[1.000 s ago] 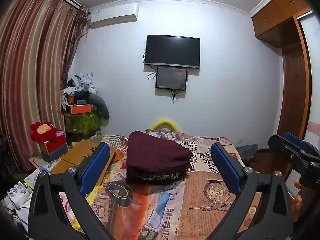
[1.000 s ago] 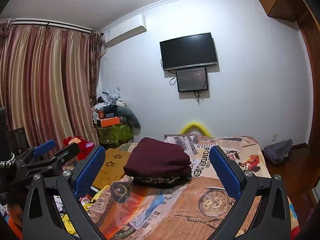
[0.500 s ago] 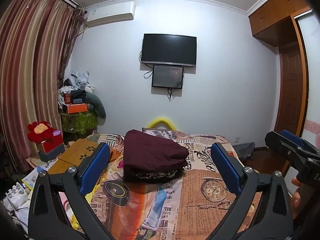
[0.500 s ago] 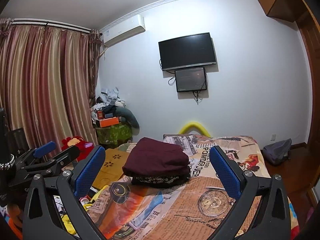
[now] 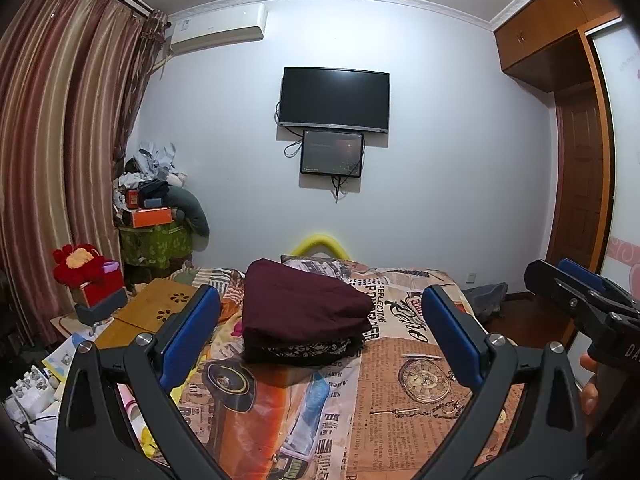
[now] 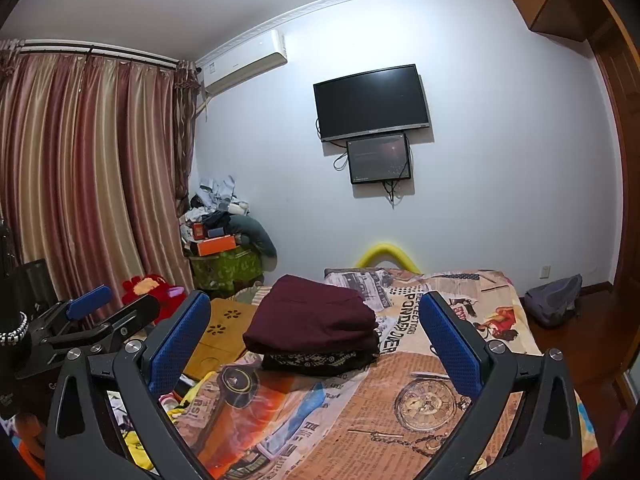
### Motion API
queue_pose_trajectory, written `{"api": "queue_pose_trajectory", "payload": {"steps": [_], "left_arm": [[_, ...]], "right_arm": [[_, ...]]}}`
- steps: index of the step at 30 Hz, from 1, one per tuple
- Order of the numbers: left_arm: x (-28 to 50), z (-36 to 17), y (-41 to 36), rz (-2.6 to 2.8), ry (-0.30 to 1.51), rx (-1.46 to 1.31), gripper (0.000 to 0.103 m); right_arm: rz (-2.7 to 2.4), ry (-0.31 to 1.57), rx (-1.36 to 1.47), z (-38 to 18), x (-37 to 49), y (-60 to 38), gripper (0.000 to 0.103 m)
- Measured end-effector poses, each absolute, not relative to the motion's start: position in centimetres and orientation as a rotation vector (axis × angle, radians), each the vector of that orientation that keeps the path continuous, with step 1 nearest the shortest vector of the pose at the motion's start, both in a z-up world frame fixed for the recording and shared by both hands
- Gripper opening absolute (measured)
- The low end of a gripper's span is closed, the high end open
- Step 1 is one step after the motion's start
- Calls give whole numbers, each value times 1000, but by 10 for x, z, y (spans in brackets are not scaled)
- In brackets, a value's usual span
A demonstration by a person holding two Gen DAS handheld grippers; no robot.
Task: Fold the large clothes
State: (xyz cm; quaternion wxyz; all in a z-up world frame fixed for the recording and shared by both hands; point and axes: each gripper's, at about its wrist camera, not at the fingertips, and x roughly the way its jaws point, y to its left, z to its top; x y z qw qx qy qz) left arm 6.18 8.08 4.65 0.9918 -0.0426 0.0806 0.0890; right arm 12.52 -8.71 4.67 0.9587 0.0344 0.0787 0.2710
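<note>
A folded maroon garment [image 5: 304,310] lies on top of a folded dark patterned garment [image 5: 308,350], stacked on the bed's printed cover [image 5: 400,392]. The stack also shows in the right wrist view [image 6: 314,320]. My left gripper [image 5: 320,340] is open and empty, held above the bed well short of the stack. My right gripper [image 6: 316,344] is open and empty, also held back from the stack. The right gripper shows at the right edge of the left wrist view [image 5: 580,300], and the left gripper at the left of the right wrist view [image 6: 92,312].
A wooden lap table [image 5: 152,310] sits left of the bed, with a red plush toy [image 5: 80,264] and clutter beside it. A piled green stand [image 5: 156,236] is by the curtains. A grey bag [image 6: 554,304] lies on the floor at right. A TV [image 5: 334,98] hangs on the wall.
Both grippers have tilted slightly, so the stack sits a little lower and farther in view. Neither gripper has opened or shut.
</note>
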Motion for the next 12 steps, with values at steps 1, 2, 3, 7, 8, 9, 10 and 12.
{"api": "queue_pose_trajectory", "payload": {"steps": [1, 2, 3, 7, 8, 9, 10, 12], "left_arm": [[62, 46, 81, 176, 162, -86, 101], [61, 46, 80, 176, 162, -85, 101], [61, 46, 80, 175, 162, -83, 101], [61, 46, 79, 175, 161, -80, 101], [61, 46, 79, 176, 161, -79, 101], [61, 46, 79, 178, 160, -78, 101], [61, 45, 79, 179, 160, -78, 101], [61, 45, 81, 185, 164, -80, 101]], "right_arm": [[549, 160, 70, 47, 126, -88, 103], [549, 159, 71, 47, 126, -88, 103], [548, 160, 73, 46, 126, -88, 103], [549, 163, 80, 46, 127, -87, 103], [549, 164, 81, 45, 127, -87, 103], [549, 164, 81, 45, 127, -87, 103], [549, 164, 80, 45, 127, -86, 103], [548, 166, 78, 44, 128, -86, 103]]}}
